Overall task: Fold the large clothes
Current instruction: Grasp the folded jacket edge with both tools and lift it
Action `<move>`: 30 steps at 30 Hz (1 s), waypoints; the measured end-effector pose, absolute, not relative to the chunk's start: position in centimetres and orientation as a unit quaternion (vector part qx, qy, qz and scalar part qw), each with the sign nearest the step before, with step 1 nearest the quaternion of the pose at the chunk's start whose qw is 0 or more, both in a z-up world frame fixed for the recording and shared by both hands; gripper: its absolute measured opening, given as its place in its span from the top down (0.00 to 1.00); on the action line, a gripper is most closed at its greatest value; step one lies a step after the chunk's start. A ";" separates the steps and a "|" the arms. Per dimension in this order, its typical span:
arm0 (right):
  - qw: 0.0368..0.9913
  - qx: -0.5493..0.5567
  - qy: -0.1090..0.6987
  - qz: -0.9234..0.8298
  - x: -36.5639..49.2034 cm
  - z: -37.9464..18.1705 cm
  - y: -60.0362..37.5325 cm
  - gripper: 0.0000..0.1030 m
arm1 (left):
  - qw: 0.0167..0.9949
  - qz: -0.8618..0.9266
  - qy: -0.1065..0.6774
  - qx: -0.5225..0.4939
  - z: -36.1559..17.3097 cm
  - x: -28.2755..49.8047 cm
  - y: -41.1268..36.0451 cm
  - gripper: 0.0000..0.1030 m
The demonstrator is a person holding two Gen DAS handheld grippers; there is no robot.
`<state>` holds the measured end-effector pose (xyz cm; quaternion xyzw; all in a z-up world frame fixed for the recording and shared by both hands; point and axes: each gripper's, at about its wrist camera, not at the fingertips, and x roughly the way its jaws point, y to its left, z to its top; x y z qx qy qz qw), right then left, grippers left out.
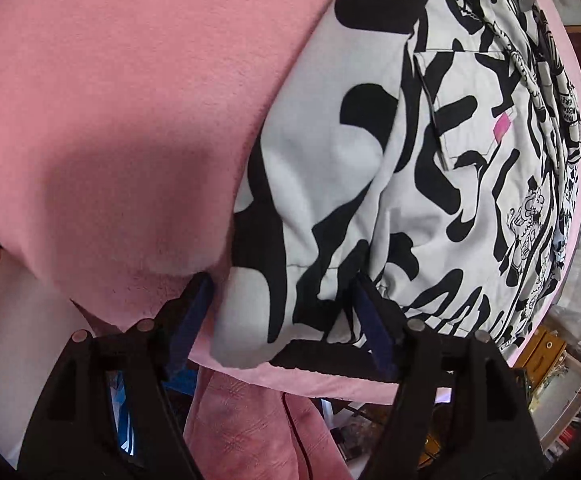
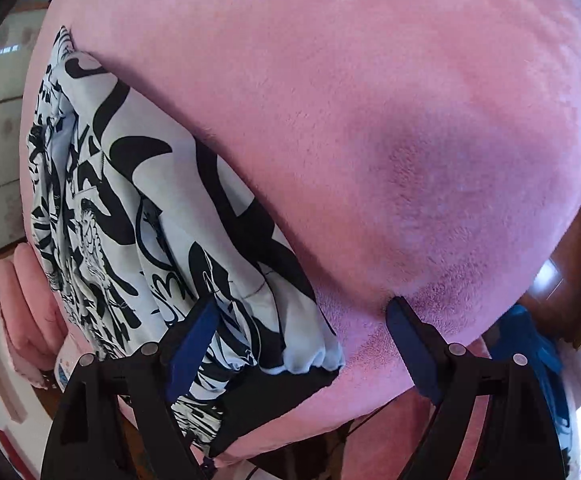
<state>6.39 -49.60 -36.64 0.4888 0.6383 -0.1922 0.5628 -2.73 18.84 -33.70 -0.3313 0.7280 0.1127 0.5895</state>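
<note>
Left wrist view puts your left gripper [image 1: 282, 280] at the near edge of the printed garment [image 1: 390, 184], a white cloth with bold black shapes that lies spread on the pink fleece blanket [image 1: 110, 100]. Your two fingers stand spread wide. The left fingertip [image 1: 200, 286] meets the line where fleece and garment join, and the right fingertip [image 1: 364, 286] rests on the printed cloth itself. A rolled lip of the garment's hem lies between them, but the pads are not squeezing it. A chest pocket [image 1: 462, 108] with a small pink tag sits well beyond your right finger. Below the fingers a pink textured cloth [image 1: 242, 432] hangs down.

Right wrist view shows your right gripper [image 2: 302, 312] at the same near edge, fingers likewise held well apart. Your left finger [image 2: 198, 332] lies on the garment [image 2: 130, 220], which here shows cartoon line drawings among the black shapes and runs away from that finger. Your right fingertip [image 2: 398, 312] touches bare blanket [image 2: 370, 120]. Between the fingers lie the gathered white hem corner, a black band of the garment under it and a strip of fleece; nothing is pinched. A blue cloth [image 2: 530, 344] lies just outside your right finger, and a folded pink item [image 2: 22, 300] lies outside the left one.
</note>
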 end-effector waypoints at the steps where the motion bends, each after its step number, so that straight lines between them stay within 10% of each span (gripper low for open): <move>1: 0.565 0.484 0.641 -0.190 6.6 -36.5 -49.6 0.15 | 0.587 0.111 0.730 -0.334 -33.8 -2.7 19.0 0.33; 15: 0.602 0.452 0.645 -0.135 8.9 -35.2 -48.2 0.50 | 0.616 0.040 0.693 -0.372 -33.5 -1.1 17.2 0.36; 19: 0.607 0.430 0.657 -0.122 9.5 -35.1 -47.2 0.66 | 0.629 0.030 0.684 -0.368 -32.5 -0.7 15.3 0.80; 30: 0.638 0.474 0.607 -0.020 11.4 -29.5 -45.3 0.84 | 0.665 0.015 0.571 -0.480 -24.6 -1.4 16.0 0.85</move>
